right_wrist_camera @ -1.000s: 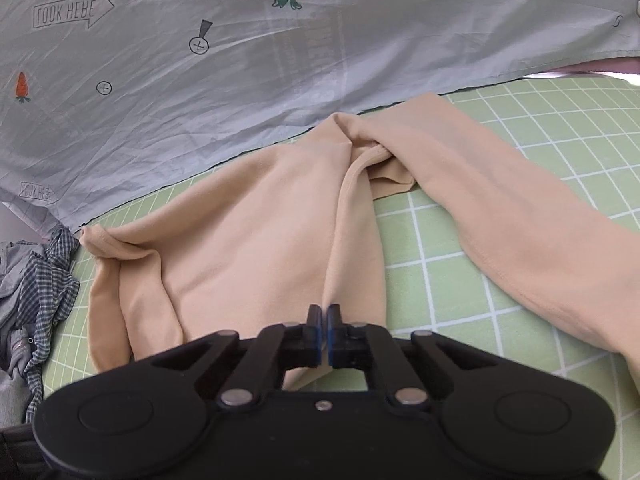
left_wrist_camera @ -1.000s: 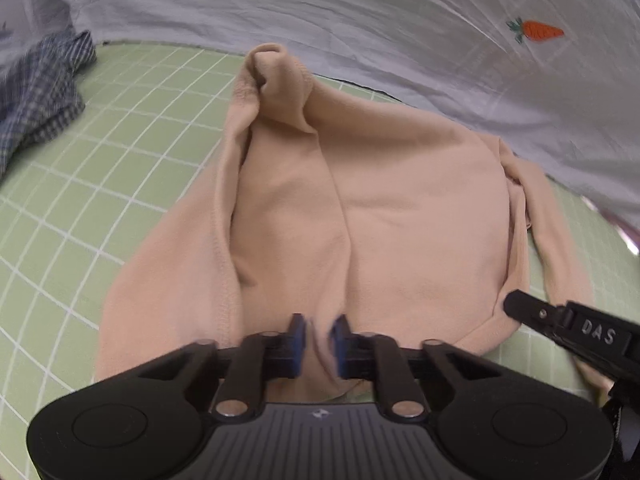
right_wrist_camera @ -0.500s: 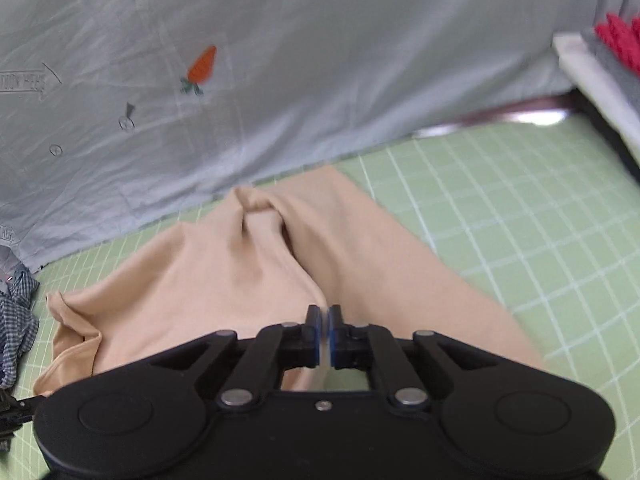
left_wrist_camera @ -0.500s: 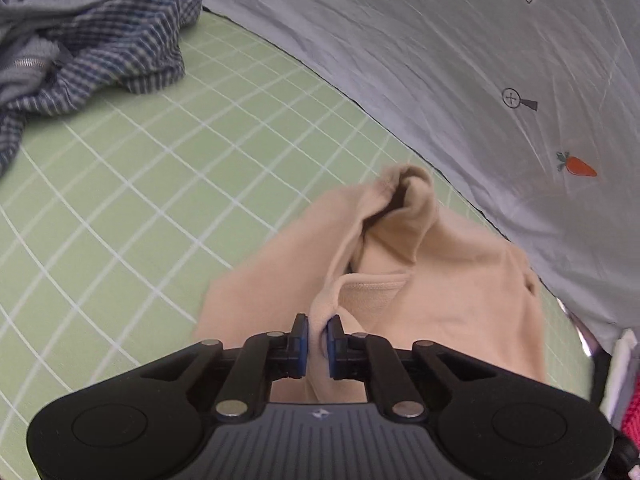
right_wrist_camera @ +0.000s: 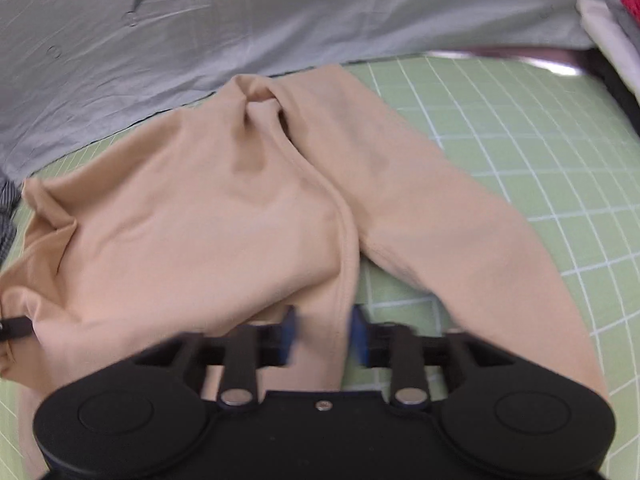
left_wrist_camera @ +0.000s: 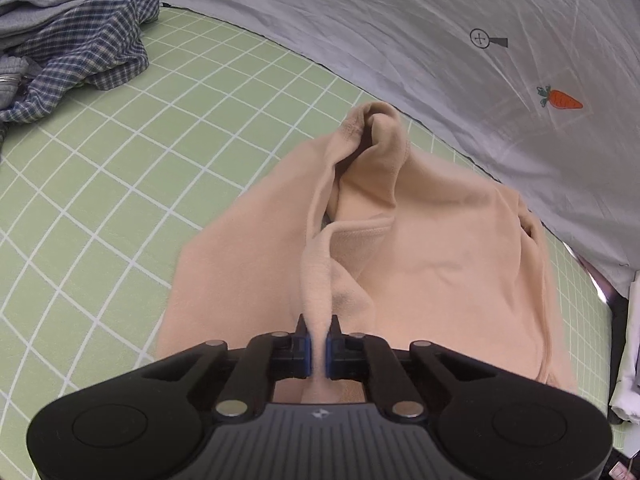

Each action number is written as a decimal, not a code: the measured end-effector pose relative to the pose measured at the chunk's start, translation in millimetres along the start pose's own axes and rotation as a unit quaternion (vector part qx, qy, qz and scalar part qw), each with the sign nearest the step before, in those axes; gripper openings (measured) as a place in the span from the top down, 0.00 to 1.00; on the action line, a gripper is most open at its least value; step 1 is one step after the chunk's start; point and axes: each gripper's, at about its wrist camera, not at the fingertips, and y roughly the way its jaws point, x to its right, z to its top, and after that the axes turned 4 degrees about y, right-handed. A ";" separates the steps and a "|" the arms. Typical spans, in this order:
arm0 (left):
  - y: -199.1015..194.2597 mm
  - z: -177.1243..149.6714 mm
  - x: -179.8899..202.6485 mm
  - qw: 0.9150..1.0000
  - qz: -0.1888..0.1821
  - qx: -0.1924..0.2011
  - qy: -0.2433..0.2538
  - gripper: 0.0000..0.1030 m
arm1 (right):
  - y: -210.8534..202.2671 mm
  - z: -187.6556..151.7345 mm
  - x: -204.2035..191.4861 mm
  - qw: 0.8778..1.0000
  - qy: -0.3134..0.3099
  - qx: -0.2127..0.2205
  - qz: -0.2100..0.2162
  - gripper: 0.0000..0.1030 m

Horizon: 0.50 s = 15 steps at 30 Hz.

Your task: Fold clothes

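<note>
A beige garment [left_wrist_camera: 440,248] lies rumpled on the green grid mat [left_wrist_camera: 140,180]. My left gripper [left_wrist_camera: 318,350] is closing, and its blue pads pinch a raised ridge of the beige cloth at the near edge. In the right wrist view the same garment [right_wrist_camera: 200,220] spreads out with a sleeve [right_wrist_camera: 460,220] running to the right. My right gripper [right_wrist_camera: 322,334] is blurred and its jaws are closing. They still stand apart around a hemmed strip of the cloth, with a gap at the left pad.
A grey sheet with carrot prints [left_wrist_camera: 400,20] covers the far side of the mat [right_wrist_camera: 520,140]. A plaid shirt [left_wrist_camera: 92,44] and grey clothes are heaped at the far left. White folded cloth [right_wrist_camera: 612,48] is stacked at the right edge.
The right gripper's pads were pressed together before and now stand apart around the hem. The left pads have closed tighter on the fold. The garment has shifted in both views.
</note>
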 end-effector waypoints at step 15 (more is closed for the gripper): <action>-118.7 -108.5 -42.7 0.997 -0.069 0.013 -0.029 0.95 | -155.7 -75.9 75.8 0.990 0.094 0.103 0.027 0.98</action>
